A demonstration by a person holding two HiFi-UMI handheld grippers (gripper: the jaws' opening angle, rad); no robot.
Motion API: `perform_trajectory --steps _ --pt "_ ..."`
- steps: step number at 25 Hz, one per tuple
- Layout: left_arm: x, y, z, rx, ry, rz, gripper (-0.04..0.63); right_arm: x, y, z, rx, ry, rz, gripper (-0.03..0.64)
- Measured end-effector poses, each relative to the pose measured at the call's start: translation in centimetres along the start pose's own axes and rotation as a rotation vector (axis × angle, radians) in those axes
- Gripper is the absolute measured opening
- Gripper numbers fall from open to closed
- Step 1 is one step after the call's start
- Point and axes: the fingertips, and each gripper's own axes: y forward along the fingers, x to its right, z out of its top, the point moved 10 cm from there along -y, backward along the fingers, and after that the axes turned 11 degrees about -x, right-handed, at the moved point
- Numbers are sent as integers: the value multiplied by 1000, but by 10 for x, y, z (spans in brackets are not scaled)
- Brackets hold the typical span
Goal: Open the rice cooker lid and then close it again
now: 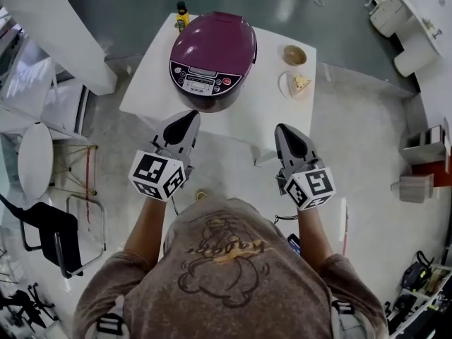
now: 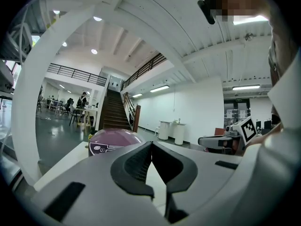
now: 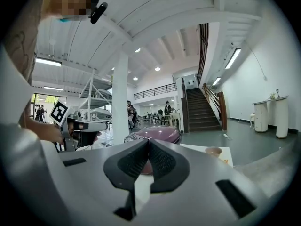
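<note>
A purple rice cooker [image 1: 212, 60] with its lid down stands on the white table [image 1: 145, 83], control panel facing me. It also shows in the left gripper view as the rice cooker [image 2: 115, 139] and in the right gripper view as the rice cooker [image 3: 157, 134]. My left gripper [image 1: 189, 119] is shut and empty, its tips just short of the cooker's front. My right gripper [image 1: 287, 134] is shut and empty too, over the table's near edge, to the right of the cooker. In their own views, the left gripper [image 2: 151, 147] and right gripper [image 3: 148, 145] have jaws pressed together.
On the table's right part sit a small brown bowl [image 1: 294, 54] and a plate [image 1: 285, 86] with a piece of food. A yellow bottle [image 1: 182, 18] stands behind the cooker. A black chair [image 1: 49, 232] stands on the floor to the left.
</note>
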Motion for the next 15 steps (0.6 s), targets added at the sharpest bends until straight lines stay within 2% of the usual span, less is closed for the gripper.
perform_trajectory --steps 8,15 --pt "16 -8 -43 6 -46 72 21 -5 -7 -35 -4 58 -28 3" --pt "26 -9 -68 2 -60 116 20 -7 -8 -59 -41 54 -41 3"
